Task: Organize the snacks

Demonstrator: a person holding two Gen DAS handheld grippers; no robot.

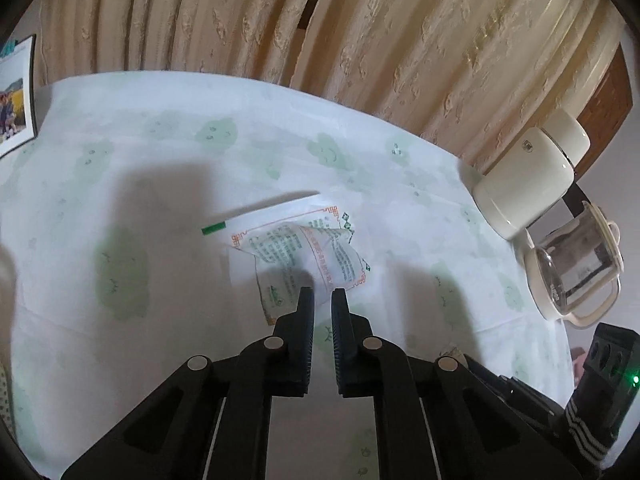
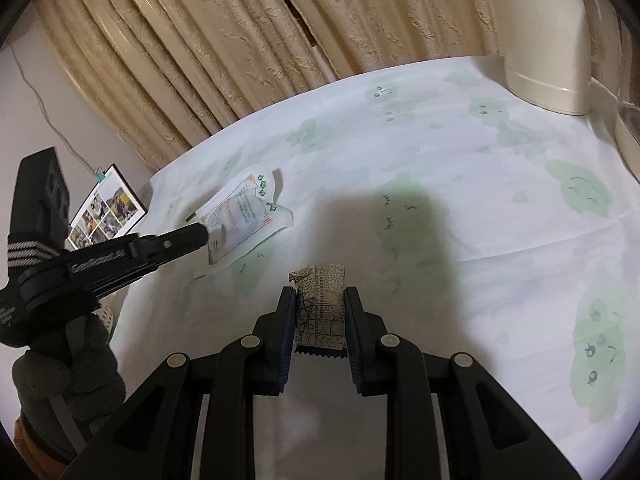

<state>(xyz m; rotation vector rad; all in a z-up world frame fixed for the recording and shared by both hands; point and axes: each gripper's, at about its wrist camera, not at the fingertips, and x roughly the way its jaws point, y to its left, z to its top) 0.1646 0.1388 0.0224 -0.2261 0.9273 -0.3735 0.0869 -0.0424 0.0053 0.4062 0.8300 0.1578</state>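
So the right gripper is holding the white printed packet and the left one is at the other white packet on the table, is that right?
Not quite: the right wrist view shows the right gripper shut on a dark patterned snack packet, not a white one. The left gripper is at the white packet.

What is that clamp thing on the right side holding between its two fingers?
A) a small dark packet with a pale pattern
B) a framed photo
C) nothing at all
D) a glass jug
A: in the right wrist view the right gripper is closed on a small dark patterned packet, held above the tablecloth.
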